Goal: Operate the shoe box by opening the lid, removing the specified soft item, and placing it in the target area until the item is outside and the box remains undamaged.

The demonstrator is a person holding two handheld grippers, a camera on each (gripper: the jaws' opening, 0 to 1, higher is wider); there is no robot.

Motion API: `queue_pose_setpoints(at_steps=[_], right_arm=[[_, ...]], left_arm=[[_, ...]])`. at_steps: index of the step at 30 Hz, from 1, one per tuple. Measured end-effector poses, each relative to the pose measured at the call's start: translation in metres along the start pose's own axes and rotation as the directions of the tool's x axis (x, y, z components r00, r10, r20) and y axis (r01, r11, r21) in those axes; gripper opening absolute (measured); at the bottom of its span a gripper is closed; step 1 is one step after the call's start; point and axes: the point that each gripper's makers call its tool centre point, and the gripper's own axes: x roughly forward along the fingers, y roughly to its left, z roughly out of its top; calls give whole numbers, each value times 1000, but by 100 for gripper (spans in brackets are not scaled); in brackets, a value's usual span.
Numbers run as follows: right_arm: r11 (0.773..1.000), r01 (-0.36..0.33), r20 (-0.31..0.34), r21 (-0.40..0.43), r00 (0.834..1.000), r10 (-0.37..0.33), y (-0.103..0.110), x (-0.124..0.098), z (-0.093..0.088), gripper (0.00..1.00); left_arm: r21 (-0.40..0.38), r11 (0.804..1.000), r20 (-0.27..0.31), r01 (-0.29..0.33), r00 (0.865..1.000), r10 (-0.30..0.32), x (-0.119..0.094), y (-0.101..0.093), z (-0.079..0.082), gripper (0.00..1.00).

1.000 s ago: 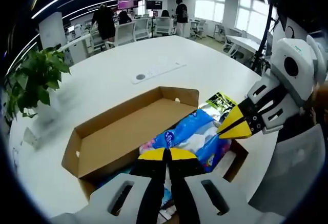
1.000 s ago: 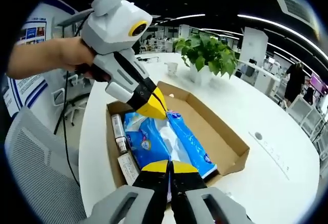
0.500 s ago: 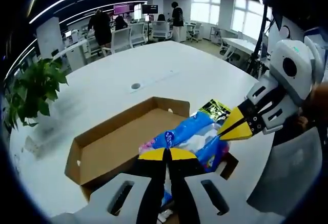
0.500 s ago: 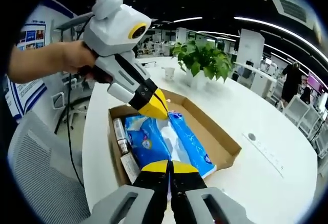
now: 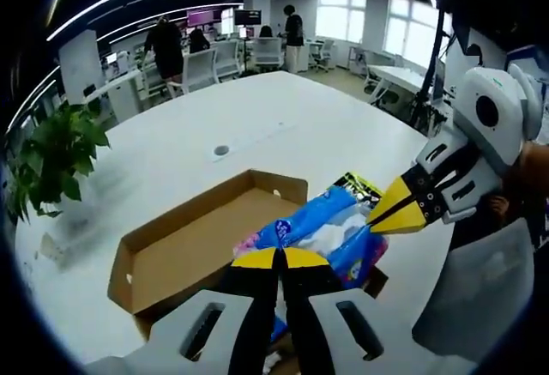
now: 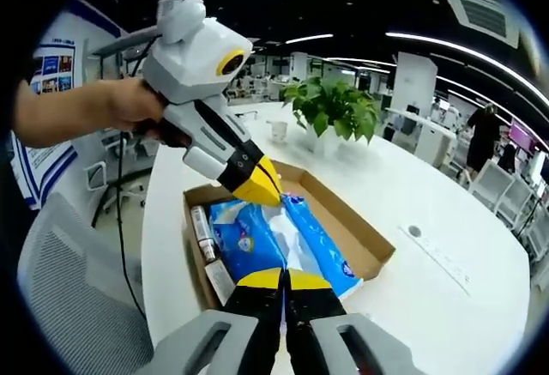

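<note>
1. Two grippers, both w/ yellow tips. Left gripper (image 5: pixel 276 259) has its jaws pressed together at the bottom of the left gripper view; nothing seen between them. It hangs above the near end of the shoe box (image 5: pixel 184 242).
2. Right gripper (image 6: pixel 281 279) is clenched too, jaws tight together, nothing seen in them. It hangs above the blue pack (image 6: pixel 257 238).
3. Right gripper also comes into the left gripper view from the right side, tips closed to a point near the blue pack. A hand (image 5: pixel 533 173) holds it.
4. Left gripper comes into the right gripper view from the upper left, held by a hand (image 6: pixel 129 105). Its closed tip points down at the top end of the blue pack; can't tell if it touches.
5. Blue pack is soft plastic, blue & white, lying inside the shoe box. Box is brown card, lid open.
6. Beside the pack, in the box, lies a small bottle (image 6: pixel 199 227) and a paper tag (image 6: pixel 220 282).
7. Box sits on a big white bench (image 6: pixel 446 306).
8. Green plant (image 6: pixel 333 111) stands on the bench past the box, w/ a small cup (image 6: pixel 278 130) near it.
9. Far back: office desks, chairs, people standing.
</note>
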Motion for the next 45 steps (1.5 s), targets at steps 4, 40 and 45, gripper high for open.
queue_pose_setpoints(at_steps=[4,40,45], right_arm=[[1000,12,-3,-1,1000,-12,-5,-7,-3,0],[996,81,-67,30,995,-78,-56,-74,-54,0],[995,93,-72,40,993,-90,-64,-84,-61,0]], left_arm=[[9,1000,-1,11,1000,-11,3,-8,5,0],[97,985,-46,140,990,-136,62,-83,51,0],[109,981,-58,158,987,-152,69,-92,54,0]])
